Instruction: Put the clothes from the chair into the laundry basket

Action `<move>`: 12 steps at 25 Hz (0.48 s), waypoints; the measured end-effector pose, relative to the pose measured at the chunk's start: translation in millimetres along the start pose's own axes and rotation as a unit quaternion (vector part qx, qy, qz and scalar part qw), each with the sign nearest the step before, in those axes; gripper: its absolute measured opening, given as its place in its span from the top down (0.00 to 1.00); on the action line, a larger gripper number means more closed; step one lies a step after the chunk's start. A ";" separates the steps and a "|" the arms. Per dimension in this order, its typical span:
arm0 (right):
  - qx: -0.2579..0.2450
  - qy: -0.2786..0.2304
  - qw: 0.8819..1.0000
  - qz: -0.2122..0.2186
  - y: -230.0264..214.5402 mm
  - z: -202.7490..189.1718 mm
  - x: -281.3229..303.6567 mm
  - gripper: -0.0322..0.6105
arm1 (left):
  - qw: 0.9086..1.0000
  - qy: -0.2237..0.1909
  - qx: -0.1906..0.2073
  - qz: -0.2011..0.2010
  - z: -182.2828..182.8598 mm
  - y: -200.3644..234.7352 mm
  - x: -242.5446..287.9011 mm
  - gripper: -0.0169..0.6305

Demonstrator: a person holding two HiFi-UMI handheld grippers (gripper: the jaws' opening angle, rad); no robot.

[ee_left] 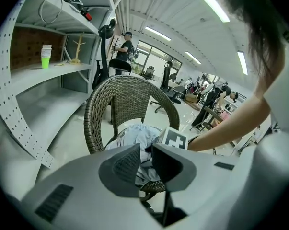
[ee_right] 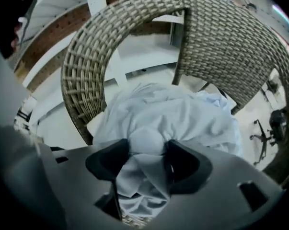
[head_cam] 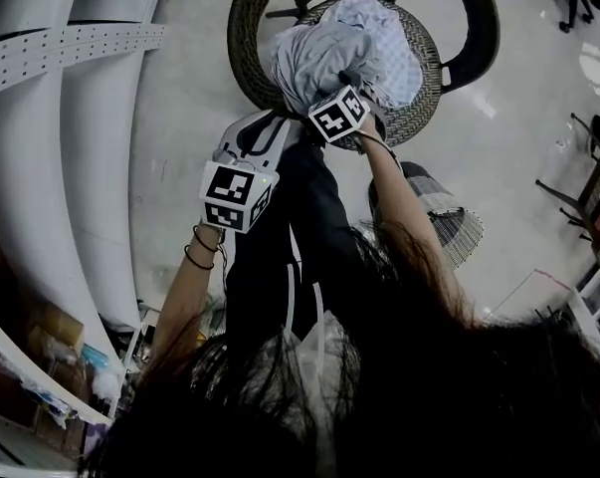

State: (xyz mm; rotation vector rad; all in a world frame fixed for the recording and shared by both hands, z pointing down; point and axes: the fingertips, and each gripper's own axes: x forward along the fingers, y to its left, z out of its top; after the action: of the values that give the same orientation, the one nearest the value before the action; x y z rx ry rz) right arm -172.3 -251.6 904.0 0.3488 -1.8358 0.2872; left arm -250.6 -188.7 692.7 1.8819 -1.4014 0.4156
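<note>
My right gripper (ee_right: pixel 146 152) straddles a fold of the pale clothes (ee_right: pixel 173 114), heaped on the wicker chair (ee_right: pixel 86 66) at twelve o'clock, jaws wide apart for a pinch; my left gripper (ee_left: pixel 145 158), at seven o'clock of the chair, stands parted and empty.

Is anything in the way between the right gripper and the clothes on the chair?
No, nothing visible. The right gripper has its open jaws around a fold of the clothes on the wicker chair.

Two hand-held grippers (ee_left: pixel 145 164) (ee_right: pixel 148 159), one wicker chair (head_cam: pixel 248 28)
</note>
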 end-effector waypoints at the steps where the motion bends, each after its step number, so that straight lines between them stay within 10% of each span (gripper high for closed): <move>1: -0.022 0.014 1.000 -0.014 -1.6 -5.7 8.3 0.53 | 1.000 0.002 -0.003 0.003 -1.7 2.8 1.4 0.84; 6: -0.044 0.016 0.997 -0.065 -12.2 -8.1 9.6 0.75 | 1.000 0.001 -0.017 0.011 -7.7 13.4 -5.4 0.84; 12: 0.106 -0.047 0.993 -0.018 -3.4 5.3 -37.0 0.86 | 1.000 -0.003 -0.019 0.010 -10.4 8.5 -26.4 0.84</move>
State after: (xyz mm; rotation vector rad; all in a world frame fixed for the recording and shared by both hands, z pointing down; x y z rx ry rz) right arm -165.8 -253.3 867.1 0.5496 -1.8930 0.4505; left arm -265.9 -164.3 685.9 1.8405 -1.4230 0.3914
